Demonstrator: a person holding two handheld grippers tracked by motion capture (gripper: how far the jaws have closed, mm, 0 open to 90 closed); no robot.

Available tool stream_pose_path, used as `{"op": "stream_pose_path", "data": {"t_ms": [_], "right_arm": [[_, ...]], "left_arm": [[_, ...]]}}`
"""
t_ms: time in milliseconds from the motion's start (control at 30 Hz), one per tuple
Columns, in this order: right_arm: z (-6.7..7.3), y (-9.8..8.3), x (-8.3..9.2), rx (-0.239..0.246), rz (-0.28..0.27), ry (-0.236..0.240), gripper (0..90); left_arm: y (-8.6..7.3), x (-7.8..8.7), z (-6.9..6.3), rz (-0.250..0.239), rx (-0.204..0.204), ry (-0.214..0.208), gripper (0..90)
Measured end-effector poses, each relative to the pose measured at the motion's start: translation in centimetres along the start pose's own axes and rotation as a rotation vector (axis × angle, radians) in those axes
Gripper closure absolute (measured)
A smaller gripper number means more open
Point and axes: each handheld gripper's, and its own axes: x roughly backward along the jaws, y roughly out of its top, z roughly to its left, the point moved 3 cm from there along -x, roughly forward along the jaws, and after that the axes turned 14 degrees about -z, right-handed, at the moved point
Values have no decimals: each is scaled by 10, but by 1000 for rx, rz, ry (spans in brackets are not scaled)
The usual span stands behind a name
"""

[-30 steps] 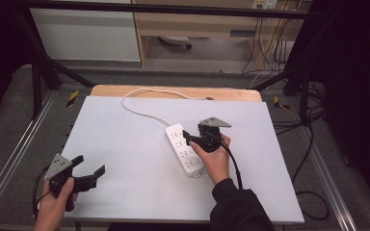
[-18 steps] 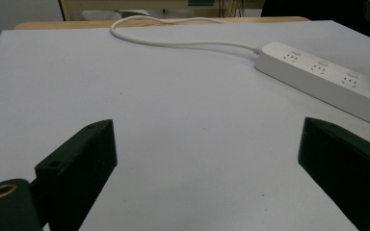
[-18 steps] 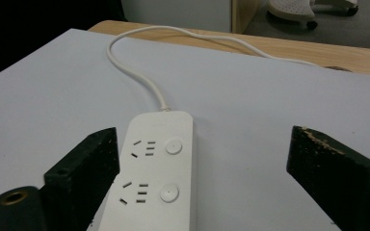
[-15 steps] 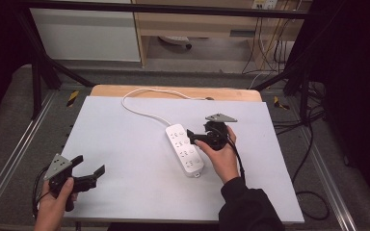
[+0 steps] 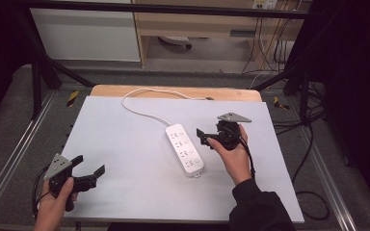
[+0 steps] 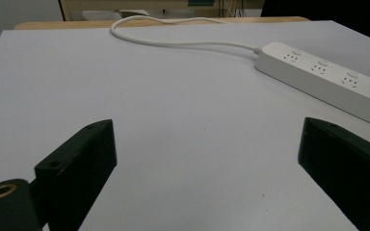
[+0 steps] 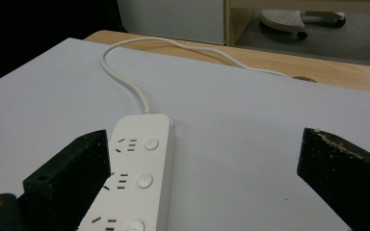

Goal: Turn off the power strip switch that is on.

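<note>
A white power strip (image 5: 184,149) lies flat near the middle of the bench (image 5: 125,144), its long side running roughly toward the person, with its white cable (image 5: 144,103) curling away toward the far wooden edge. The right gripper (image 5: 207,137) hovers just beside the strip's right side, jaws spread wide and holding nothing; in the right gripper view the strip (image 7: 135,183) sits beside the left jaw instead of between the two. The left gripper (image 5: 89,172) waits well apart, near the bench's front left corner, its jaws also wide open and empty, with the strip (image 6: 327,79) off to its far right. The main risk, as I judge it, is that off-centre alignment: if the right jaws close from here, one jaw may land on top of the sockets or shove the strip sideways without clamping it. The smooth plastic casing could also slip under a shallow grip. A lift or drag might pull the cable taut and swing the strip round, since the left gripper is too far off to steady it.
</note>
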Motion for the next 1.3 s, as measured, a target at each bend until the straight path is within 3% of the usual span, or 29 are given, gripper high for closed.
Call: {"op": "stream_pose_path", "data": {"t_ms": [600, 933, 1300], "right_arm": [[-17, 1, 33, 46, -40, -13, 50], [-30, -6, 54, 40, -70, -31, 44], [-42, -23, 73, 15, -68, -11, 46]], "left_arm": [[-1, -1, 0, 3, 1, 2, 52], [-1, -1, -1, 7, -3, -1, 52], [-1, -1, -1, 13, -4, -3, 52]]}}
